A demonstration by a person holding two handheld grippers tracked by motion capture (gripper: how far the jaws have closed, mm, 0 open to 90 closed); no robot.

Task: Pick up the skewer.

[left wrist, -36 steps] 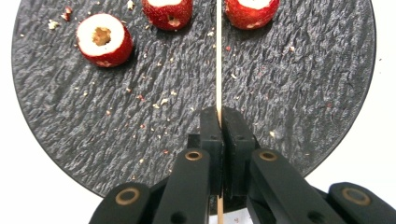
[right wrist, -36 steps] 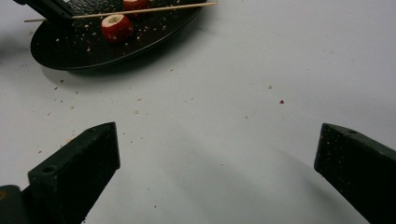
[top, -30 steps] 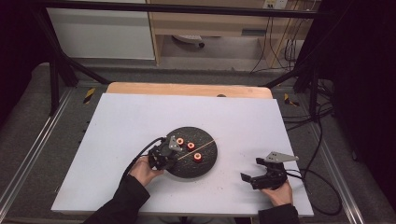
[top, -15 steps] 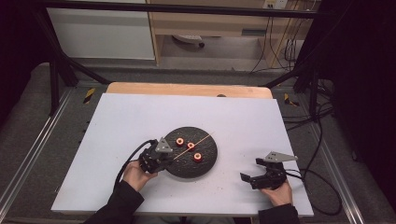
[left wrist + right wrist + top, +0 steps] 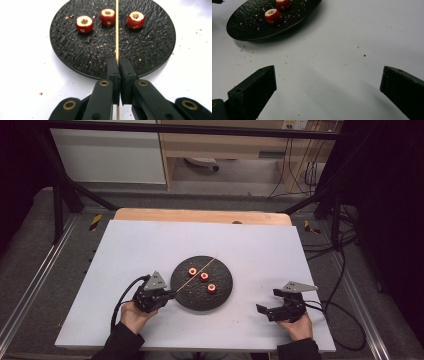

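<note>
High view: left gripper (image 5: pixel 165 296) at plate's (image 5: pixel 218 293) near-left rim, clamped on skewer (image 5: pixel 197 270) lying across plate toward far rim; three fruits (image 5: pixel 204 276) beside it. Right gripper (image 5: pixel 267 309) near table's (image 5: pixel 150 240) near-right corner, spread.
Left gripper view: skewer (image 5: pixel 117 30) pinched between jaws, passing between fruits (image 5: pixel 108 16).
Right gripper view: jaws wide apart over bare table (image 5: pixel 337 75), plate (image 5: pixel 249 27) beyond.

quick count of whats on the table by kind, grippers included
red cored fruits: 3, all on the plate
black round plate: 1
thin wooden skewer: 1, clamped in the left gripper
grippers: 2, counting the open right gripper resting on the white table
total: 7
</note>
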